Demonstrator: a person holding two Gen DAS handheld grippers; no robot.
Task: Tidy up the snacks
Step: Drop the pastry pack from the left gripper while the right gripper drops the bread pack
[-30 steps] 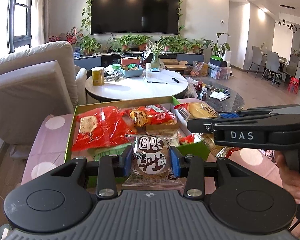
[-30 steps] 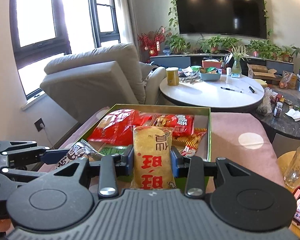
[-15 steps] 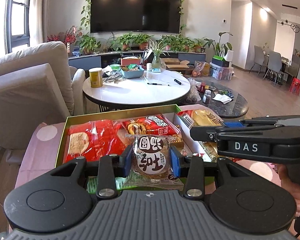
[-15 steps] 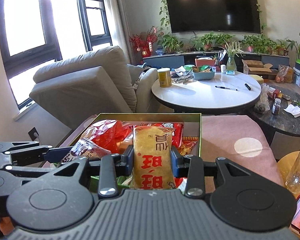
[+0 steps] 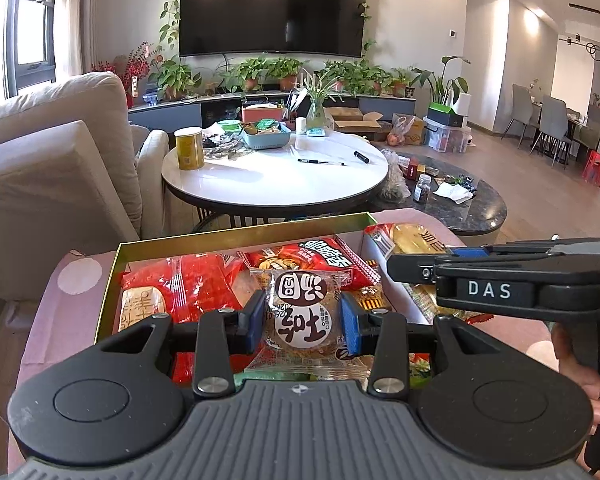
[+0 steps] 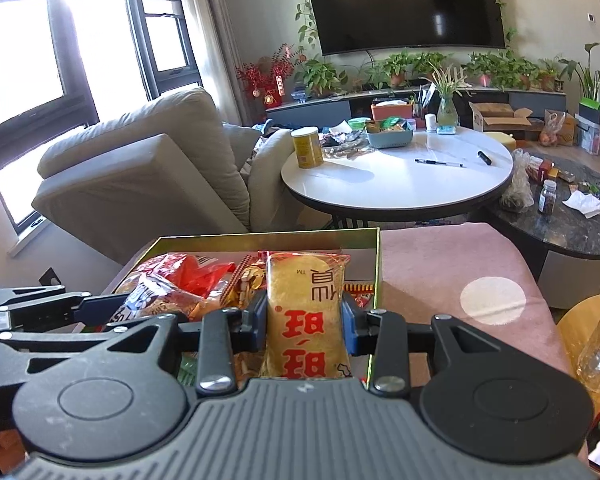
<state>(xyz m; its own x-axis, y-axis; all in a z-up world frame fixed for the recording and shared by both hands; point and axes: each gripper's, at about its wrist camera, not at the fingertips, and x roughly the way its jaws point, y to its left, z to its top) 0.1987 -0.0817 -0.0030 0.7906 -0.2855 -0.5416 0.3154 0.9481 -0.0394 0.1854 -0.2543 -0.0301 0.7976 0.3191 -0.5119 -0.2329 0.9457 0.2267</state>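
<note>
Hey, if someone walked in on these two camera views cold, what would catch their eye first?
Probably the two packets held up close to the cameras: the left gripper is shut on a round pastry in clear wrap, and the right gripper on a yellow rice cracker packet. Both hang over the green snack box full of red packets. Behind, a big dark TV fills the far wall.

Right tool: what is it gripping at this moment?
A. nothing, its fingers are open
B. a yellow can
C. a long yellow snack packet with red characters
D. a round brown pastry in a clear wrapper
C. In the right wrist view, the right tool is shut on the yellow snack packet, held over the right edge of the open box; the left tool holds the round pastry.
</note>
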